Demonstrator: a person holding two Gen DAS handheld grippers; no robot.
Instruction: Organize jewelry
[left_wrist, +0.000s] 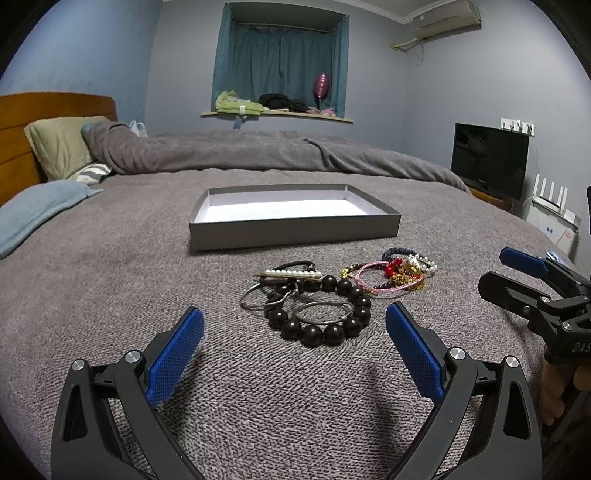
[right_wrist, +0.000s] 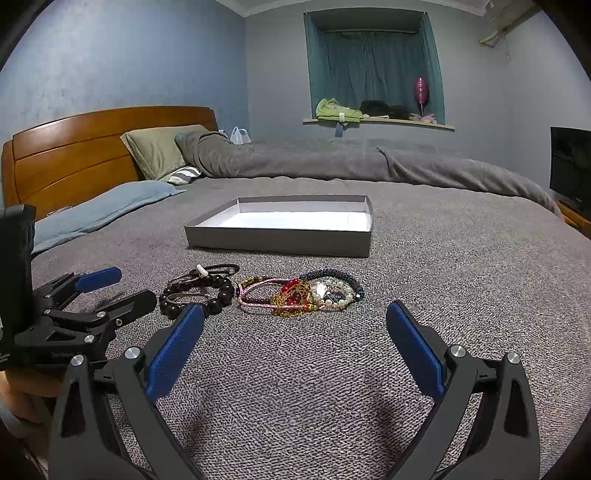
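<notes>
A pile of jewelry lies on the grey bedspread. A dark bead bracelet (left_wrist: 325, 314) with silver bangles (left_wrist: 323, 313) and a pearl clip (left_wrist: 291, 274) lies just ahead of my open, empty left gripper (left_wrist: 294, 325). A tangle of pink, red, gold and pearl bracelets (left_wrist: 397, 273) lies to its right; in the right wrist view this tangle (right_wrist: 303, 293) lies ahead of my open, empty right gripper (right_wrist: 295, 325), with the bead bracelet (right_wrist: 199, 295) to its left. An empty shallow grey box (left_wrist: 295, 230), also in the right wrist view (right_wrist: 280, 242), sits beyond the jewelry.
The right gripper shows at the right edge of the left wrist view (left_wrist: 532, 284); the left gripper shows at the left of the right wrist view (right_wrist: 92, 295). Pillows (right_wrist: 159, 151), a folded duvet (left_wrist: 258, 151) and a wooden headboard (right_wrist: 74, 147) lie beyond.
</notes>
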